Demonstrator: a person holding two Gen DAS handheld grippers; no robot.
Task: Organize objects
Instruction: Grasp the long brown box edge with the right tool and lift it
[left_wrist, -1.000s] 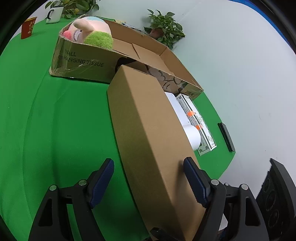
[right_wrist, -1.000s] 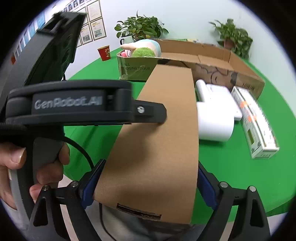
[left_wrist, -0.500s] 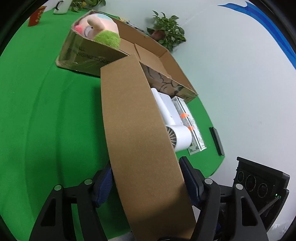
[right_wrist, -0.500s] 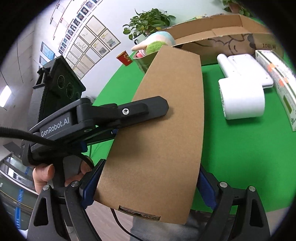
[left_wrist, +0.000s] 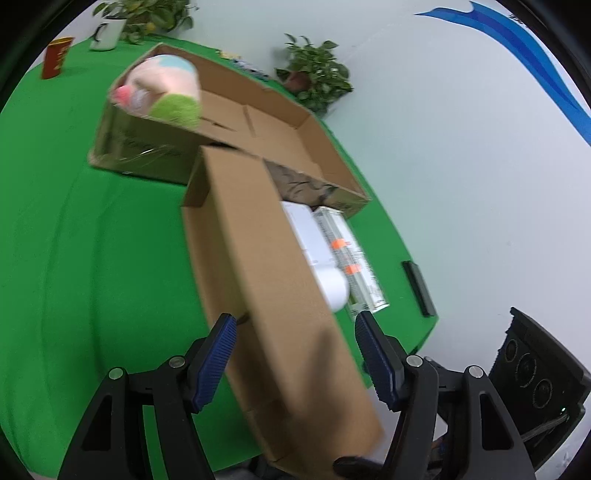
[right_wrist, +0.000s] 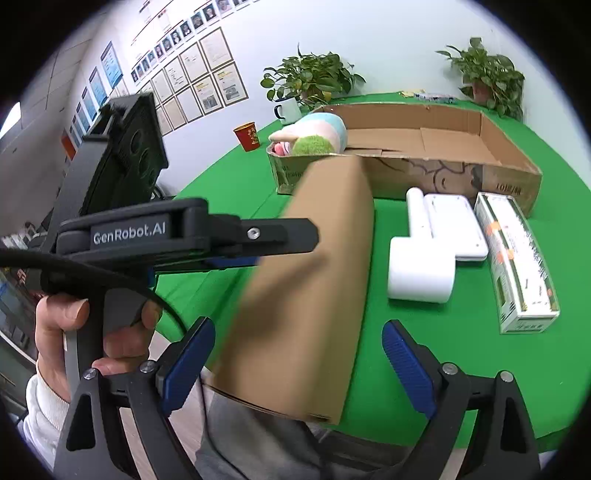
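A long brown cardboard box (left_wrist: 266, 266) lies between both grippers, blurred by motion; it also shows in the right wrist view (right_wrist: 314, 280). My left gripper (left_wrist: 295, 354) is open, its pads apart from the box sides. My right gripper (right_wrist: 295, 365) is open too, with a gap at each pad. The left gripper's body (right_wrist: 177, 236) crosses the right wrist view beside the box. A large open carton (right_wrist: 424, 155) with a plush toy (right_wrist: 314, 136) in it stands behind. A white device (right_wrist: 432, 243) and a white printed box (right_wrist: 517, 258) lie on the green table to the right.
A red cup (right_wrist: 249, 134), a white mug (right_wrist: 288, 110) and potted plants (right_wrist: 487, 74) stand at the far table edge. A black bar (left_wrist: 417, 282) lies at the right table edge. The table's near edge (right_wrist: 480, 443) runs under the long box's end.
Both grippers have opened and released the long box, which was clamped half a second ago. The box has tilted and dropped toward the table and is still moving.
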